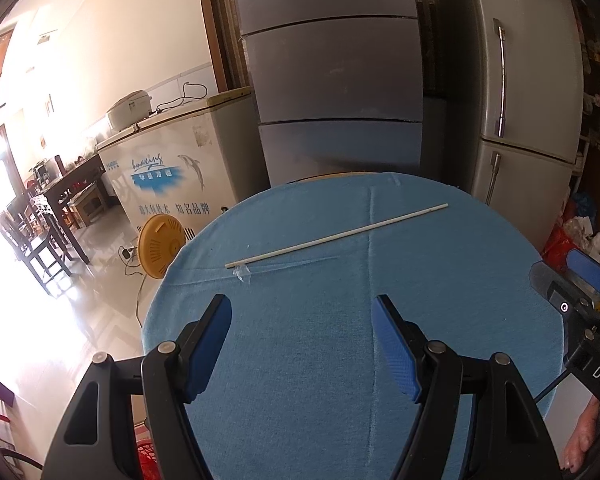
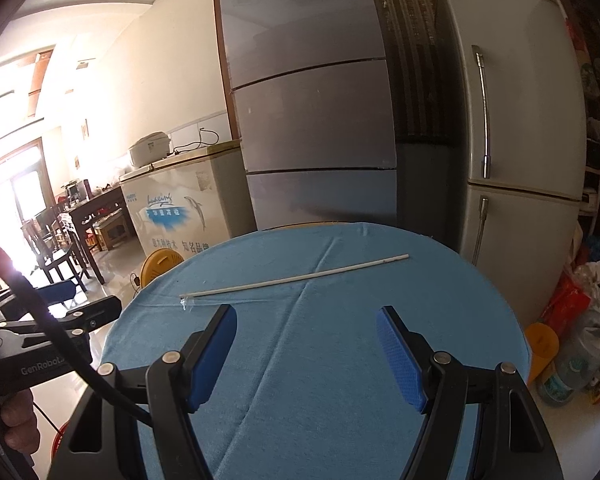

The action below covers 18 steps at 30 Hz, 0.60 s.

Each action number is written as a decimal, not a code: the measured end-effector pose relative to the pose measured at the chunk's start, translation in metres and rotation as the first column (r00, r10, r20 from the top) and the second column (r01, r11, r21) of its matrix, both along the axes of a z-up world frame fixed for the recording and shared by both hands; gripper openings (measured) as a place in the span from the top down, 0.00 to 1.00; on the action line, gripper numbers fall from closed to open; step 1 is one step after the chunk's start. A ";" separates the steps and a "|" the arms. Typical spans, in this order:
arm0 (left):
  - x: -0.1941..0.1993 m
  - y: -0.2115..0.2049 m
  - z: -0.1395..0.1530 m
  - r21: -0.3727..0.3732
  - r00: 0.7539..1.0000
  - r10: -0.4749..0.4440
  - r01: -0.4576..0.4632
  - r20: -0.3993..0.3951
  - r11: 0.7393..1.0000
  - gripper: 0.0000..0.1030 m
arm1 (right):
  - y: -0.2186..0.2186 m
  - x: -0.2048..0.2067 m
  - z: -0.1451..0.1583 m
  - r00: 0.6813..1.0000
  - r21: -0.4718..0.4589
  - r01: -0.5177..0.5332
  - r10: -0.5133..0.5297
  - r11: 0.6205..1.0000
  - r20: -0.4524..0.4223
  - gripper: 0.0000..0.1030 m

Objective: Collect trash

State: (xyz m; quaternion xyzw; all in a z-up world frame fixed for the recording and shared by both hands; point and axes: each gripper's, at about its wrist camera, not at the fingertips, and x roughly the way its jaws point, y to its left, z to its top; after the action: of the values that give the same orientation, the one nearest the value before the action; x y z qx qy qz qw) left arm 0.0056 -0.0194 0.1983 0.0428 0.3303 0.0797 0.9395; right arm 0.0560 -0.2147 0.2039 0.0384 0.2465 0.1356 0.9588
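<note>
- Far left, a dark dining table [image 1: 66, 184] with chairs stands in strong glare from a doorway.
- Next comes a white chest freezer [image 1: 172, 168] with a dolphin printed on it; a rice cooker [image 1: 129, 109] sits on its lid, and a yellow fan [image 1: 161, 245] stands on the floor in front.
- The left gripper [image 1: 302, 312] hangs over the near part of the round surface [image 1: 300, 360] with its blue cloth, jaws released and nothing between them.
- The trash, a long thin white stick [image 1: 336, 236], lies on the cloth beyond both grippers, slanting up to the right, touching neither.
- A small scrap of clear plastic [image 1: 242, 272] lies at the stick's left end.
- The right gripper [image 2: 306, 316] is just beside the left one, jaws likewise released and empty.
- Behind the surface stand a grey three-door fridge [image 1: 332, 80] and, to its right, a silver two-door fridge [image 1: 528, 92].
- Far right, bags and bottles [image 2: 580, 344] are heaped on the floor.
</note>
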 end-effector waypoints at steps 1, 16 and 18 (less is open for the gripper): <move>0.000 0.000 0.000 -0.001 1.000 0.001 -0.001 0.000 1.000 0.29 | 0.001 0.000 0.000 1.000 0.000 -0.001 0.001 1.000 0.000 0.27; 0.000 0.009 -0.004 -0.016 1.000 0.003 -0.003 -0.007 1.000 0.29 | 0.004 0.002 0.002 1.000 0.006 0.001 -0.001 1.000 -0.005 0.27; -0.001 0.011 -0.004 -0.019 1.000 0.004 -0.004 -0.005 1.000 0.29 | 0.005 0.002 0.003 1.000 0.005 0.002 -0.002 1.000 -0.003 0.27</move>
State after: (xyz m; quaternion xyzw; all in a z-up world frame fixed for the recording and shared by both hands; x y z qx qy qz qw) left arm 0.0046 -0.0080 0.1943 0.0333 0.3335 0.0781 0.9389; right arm 0.0581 -0.2092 0.2069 0.0414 0.2477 0.1352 0.9585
